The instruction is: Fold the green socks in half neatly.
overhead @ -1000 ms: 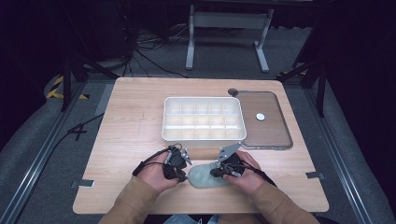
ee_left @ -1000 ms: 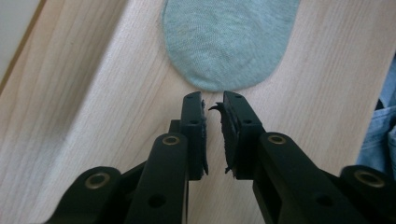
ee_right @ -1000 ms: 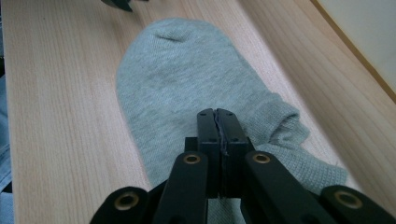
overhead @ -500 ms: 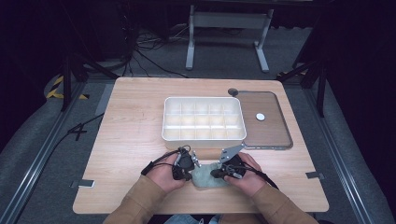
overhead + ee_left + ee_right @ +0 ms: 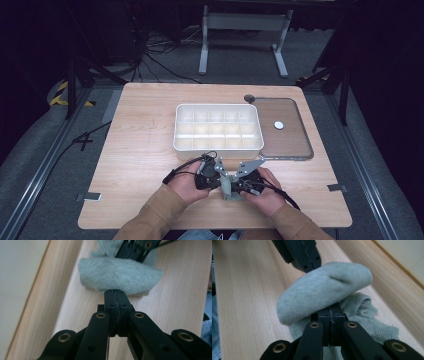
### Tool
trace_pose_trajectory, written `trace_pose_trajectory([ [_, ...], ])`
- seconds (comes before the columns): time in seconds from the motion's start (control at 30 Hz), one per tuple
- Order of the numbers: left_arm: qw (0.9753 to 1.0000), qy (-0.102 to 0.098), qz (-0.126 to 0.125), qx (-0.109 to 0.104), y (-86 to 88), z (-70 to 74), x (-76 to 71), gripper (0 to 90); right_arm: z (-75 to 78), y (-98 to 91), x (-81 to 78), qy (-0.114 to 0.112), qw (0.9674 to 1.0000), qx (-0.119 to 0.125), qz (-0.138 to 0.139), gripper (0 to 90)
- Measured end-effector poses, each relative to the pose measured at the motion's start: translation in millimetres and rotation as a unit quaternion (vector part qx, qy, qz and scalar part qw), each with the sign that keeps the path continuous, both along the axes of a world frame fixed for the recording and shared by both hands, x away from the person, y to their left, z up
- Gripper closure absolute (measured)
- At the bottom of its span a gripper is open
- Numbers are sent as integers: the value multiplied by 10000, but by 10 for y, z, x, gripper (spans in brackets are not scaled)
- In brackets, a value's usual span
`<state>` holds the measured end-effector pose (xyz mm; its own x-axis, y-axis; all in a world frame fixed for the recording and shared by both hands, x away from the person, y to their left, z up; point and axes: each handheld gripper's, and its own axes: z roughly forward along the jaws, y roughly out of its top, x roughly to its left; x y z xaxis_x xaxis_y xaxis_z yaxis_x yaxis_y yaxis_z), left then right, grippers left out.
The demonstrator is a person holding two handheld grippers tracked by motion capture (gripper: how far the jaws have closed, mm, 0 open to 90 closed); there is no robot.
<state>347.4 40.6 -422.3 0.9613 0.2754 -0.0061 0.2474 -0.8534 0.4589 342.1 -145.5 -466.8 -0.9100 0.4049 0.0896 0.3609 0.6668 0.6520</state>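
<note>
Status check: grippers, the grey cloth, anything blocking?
Left gripper jaws just closed, pinching grey cloth at its edge. Right gripper shut on the same cloth. Cloth bunched on table, near front edge. White compartment tray stands clear behind.

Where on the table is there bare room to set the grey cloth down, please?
Free: wood left of the white divided tray, and the strip behind it. Crowded: the front middle, where both hands work the grey cloth, and the right, taken by the brown lid.
</note>
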Motion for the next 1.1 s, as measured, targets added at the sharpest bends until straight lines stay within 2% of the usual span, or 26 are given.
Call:
trace_pose_trajectory([
  [0.13, 9999, 153, -67, -43, -7, 23, 6, 859, -2, 1, -22, -4, 10000, 28, 2, 899],
  [0.23, 9998, 141, -140, 62, -33, -9, -4, 845, 10, 2, -33, 12, 10000, -19, -2, 892],
  [0.3, 9997, 152, -158, 48, -40, -4, -8, 842, 48, -20, -48, 45, 9999, -113, -13, 859],
  [0.4, 9998, 145, -163, -2, -44, 3, -4, 834, 132, -128, -72, -32, 9997, -240, -70, 848],
  [0.47, 9997, 138, -191, 21, -49, 11, 3, 831, 214, -287, -74, -33, 9996, -167, -227, 849],
  [0.53, 9997, 160, -203, 17, -65, 12, 5, 828, 243, -394, -60, 52, 9992, -234, -322, 850],
  [0.63, 9996, 149, -246, 44, -87, 16, 7, 823, 201, -484, -37, 177, 9984, -356, -395, 854],
  [0.67, 9995, 172, -259, 48, -104, 16, 4, 822, 112, -476, -32, 302, 9981, -422, -338, 848],
  [0.8, 9992, 142, -361, 30, -179, 1, -11, 822, 82, -445, -46, 291, 9983, -370, -337, 852],
  [0.93, 9985, 159, -522, 38, -336, -42, -68, 799, 74, -460, -55, 313, 9983, -309, -385, 853],
  [1.03, 9979, 129, -625, 68, -377, -52, -102, 784, 71, -463, -60, 305, 9983, -303, -405, 852],
  [1.1, 9980, 146, -619, -35, -349, -21, -106, 771, 80, -467, -70, 321, 9984, -294, -362, 845],
])
